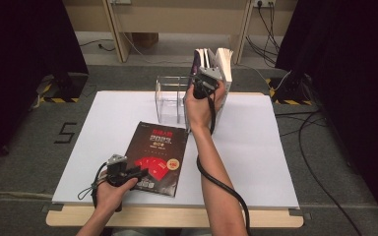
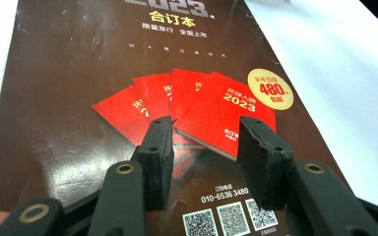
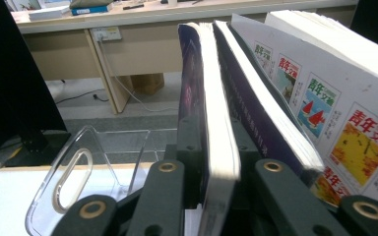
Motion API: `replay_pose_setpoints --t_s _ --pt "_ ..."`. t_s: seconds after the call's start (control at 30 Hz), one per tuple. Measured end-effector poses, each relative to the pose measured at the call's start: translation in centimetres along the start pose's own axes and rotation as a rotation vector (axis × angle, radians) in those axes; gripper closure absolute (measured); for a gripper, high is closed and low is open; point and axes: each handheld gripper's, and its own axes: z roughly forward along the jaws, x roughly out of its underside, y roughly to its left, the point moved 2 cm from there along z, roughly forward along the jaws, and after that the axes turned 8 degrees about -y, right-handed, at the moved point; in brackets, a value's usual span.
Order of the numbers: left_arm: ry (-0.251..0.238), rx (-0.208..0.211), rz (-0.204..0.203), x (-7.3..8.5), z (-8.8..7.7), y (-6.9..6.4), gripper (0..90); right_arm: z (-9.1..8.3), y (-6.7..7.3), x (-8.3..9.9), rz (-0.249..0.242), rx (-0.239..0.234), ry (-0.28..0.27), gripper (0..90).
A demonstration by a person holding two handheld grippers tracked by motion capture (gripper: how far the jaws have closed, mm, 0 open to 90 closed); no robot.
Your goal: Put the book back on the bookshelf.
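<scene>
Right gripper [image 1: 207,78] is pinching the purple book [image 3: 211,123] upright at the far side, just beside the clear rack [image 1: 170,98]. Left gripper [image 2: 204,142] hangs spread apart over the near dark magazine [image 1: 157,157], gripping nothing.

A recording lab is suggested by black curtains [image 1: 19,59], hazard-striped stand bases [image 1: 59,98], trailing floor cables [image 1: 320,162] and a white-topped bench [image 1: 256,147].
</scene>
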Motion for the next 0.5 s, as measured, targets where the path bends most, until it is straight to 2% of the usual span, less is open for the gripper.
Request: replay_pose_setpoints --t_s 0.3,0.5 --pt "0.0 0.001 -0.001 0.0 0.0 -0.1 56.5 -0.9 -0.1 0.2 -0.039 -0.005 -0.013 72.2" --pt "-0.004 0.001 0.0 0.0 -0.1 -0.1 56.4 -2.0 0.0 0.6 -0.03 -0.021 -0.03 69.6"
